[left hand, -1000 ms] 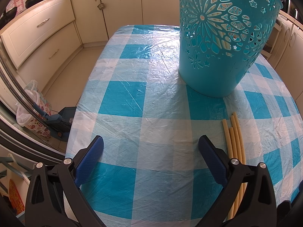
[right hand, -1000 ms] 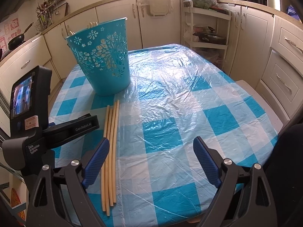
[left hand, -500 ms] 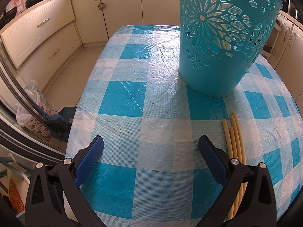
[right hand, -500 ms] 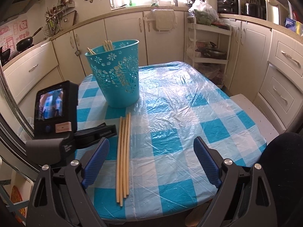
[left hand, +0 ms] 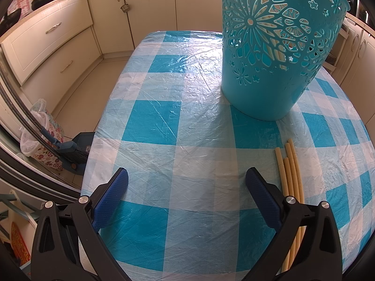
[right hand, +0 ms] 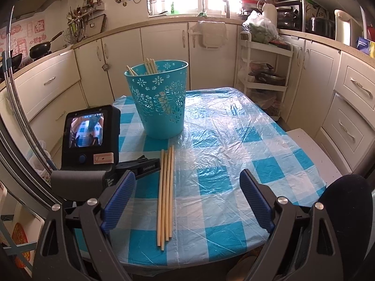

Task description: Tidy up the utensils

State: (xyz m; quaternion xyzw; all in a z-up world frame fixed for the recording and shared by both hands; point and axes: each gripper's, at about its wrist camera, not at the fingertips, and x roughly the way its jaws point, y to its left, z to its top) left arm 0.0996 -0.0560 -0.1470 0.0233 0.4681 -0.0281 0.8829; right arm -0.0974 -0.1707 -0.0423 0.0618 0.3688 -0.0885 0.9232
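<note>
Four loose chopsticks lie side by side on the desk, just in front of the teal basket that already holds several. Both the right tongs and left tongs are spread wide, holding nothing. Best to pinch one stick mid-length, then tip it upright over the rim.

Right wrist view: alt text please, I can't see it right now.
Four chopsticks lie side by side on the checked tablecloth, between the open right hand-held gripper and a teal basket already holding more. The left hand-held gripper's camera unit sits at left.
</note>
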